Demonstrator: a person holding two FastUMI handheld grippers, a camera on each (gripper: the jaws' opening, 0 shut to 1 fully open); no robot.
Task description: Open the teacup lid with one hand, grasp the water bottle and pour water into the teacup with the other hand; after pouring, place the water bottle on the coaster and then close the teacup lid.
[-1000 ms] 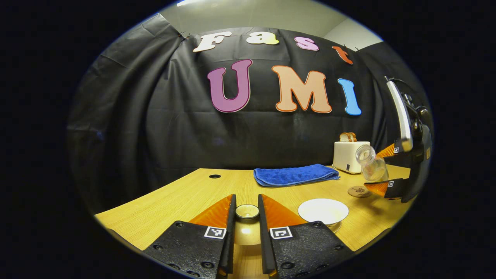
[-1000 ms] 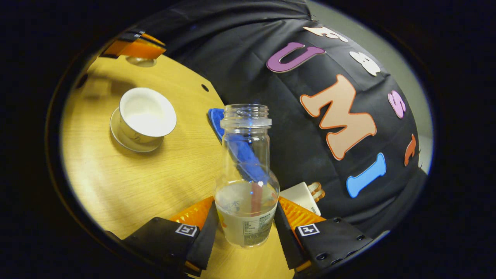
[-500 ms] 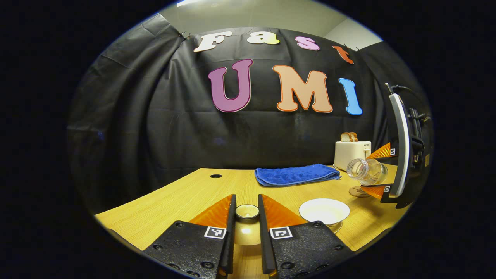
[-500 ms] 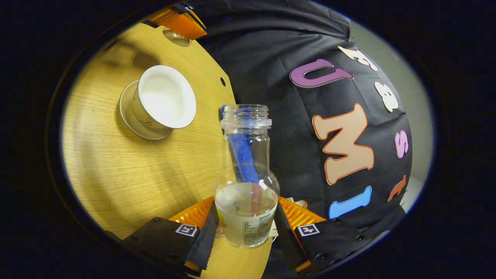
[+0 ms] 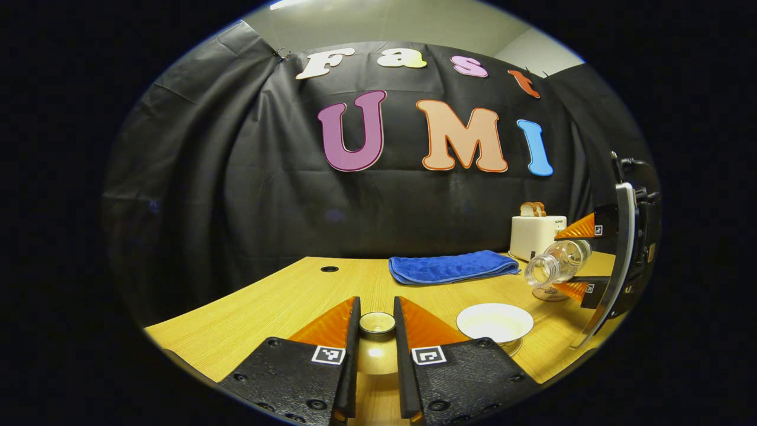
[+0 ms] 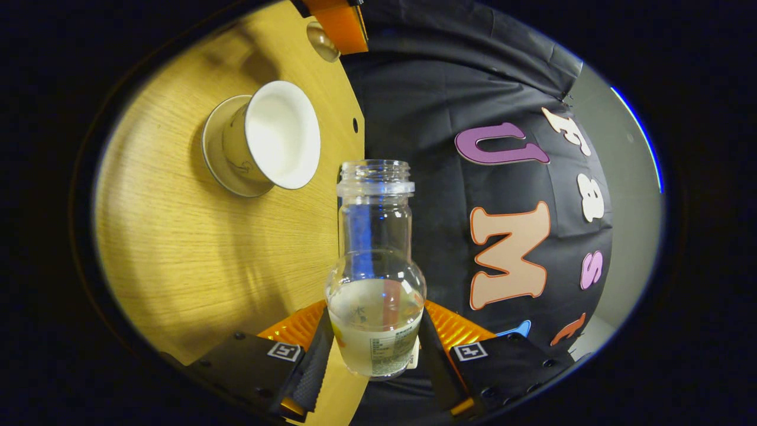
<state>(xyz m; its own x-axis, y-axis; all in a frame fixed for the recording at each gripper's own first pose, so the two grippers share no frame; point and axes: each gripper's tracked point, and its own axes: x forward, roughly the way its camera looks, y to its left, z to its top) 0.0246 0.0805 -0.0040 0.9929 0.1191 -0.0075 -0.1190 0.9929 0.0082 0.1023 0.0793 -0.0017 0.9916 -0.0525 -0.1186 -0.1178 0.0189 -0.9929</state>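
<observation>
Tabletop (image 6: 195, 248): right claw (image 6: 374, 349) clamps bottle (image 6: 375, 278) (tilted).

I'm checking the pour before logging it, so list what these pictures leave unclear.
- Water level in the teacup: right gripper view, white inside too plain to tell.
- Any stream from the water bottle: left gripper view, too small.
- Teacup lid body: left gripper view, left claw fingers cover all but the knob.
- Coaster: left gripper view, the bottle and right claw overlap it.
</observation>
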